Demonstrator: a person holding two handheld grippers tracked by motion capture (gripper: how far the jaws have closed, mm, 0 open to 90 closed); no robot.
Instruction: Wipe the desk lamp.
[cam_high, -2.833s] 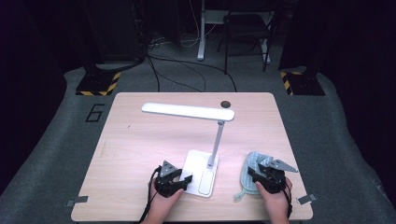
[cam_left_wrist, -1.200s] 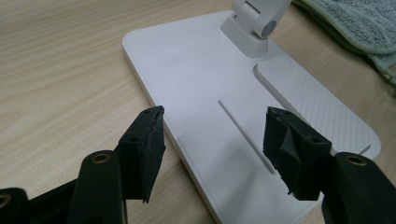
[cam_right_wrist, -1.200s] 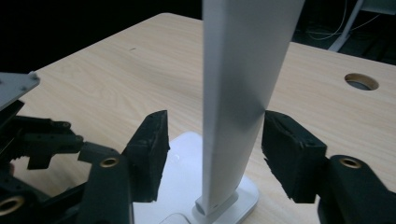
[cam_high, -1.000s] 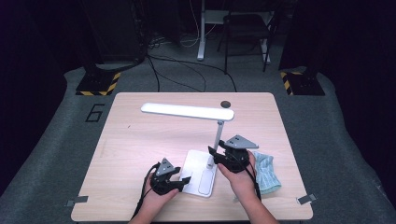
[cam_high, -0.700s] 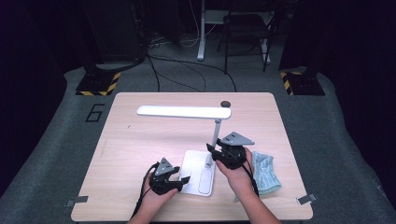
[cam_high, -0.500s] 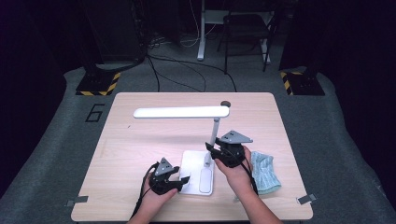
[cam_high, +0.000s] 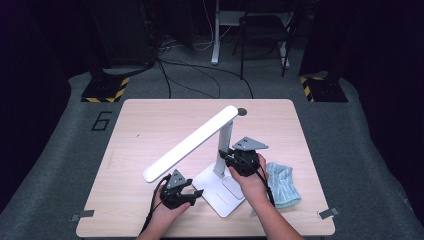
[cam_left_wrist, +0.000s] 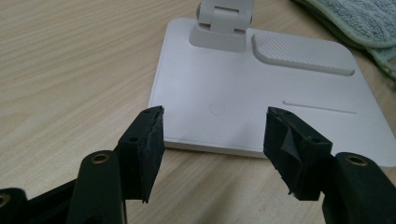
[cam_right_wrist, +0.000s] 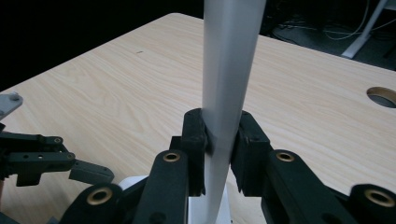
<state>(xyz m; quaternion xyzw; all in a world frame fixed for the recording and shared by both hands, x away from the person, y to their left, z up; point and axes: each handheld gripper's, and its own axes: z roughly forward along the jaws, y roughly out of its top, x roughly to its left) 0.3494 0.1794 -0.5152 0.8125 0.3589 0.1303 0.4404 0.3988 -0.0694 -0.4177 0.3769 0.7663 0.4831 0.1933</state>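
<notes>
Tongs at the white desk lamp: left pair spread at its base, right pair pinching its post

Left tongs (cam_high: 196, 193) sit low on the counter (cam_high: 150, 125) with their jaws spread wide, facing the near edge of the lamp base (cam_left_wrist: 261, 100) and not touching it; the base lies flat near the counter's front edge. Above it the lamp head (cam_high: 192, 143) slants from lower left up to the top of the post (cam_right_wrist: 229, 70), which stands upright. Right tongs (cam_high: 227, 159) are pressed against the post on both sides, low down near the base. Just right of that hand a blue-green cloth (cam_high: 282, 185) lies on the counter
</notes>
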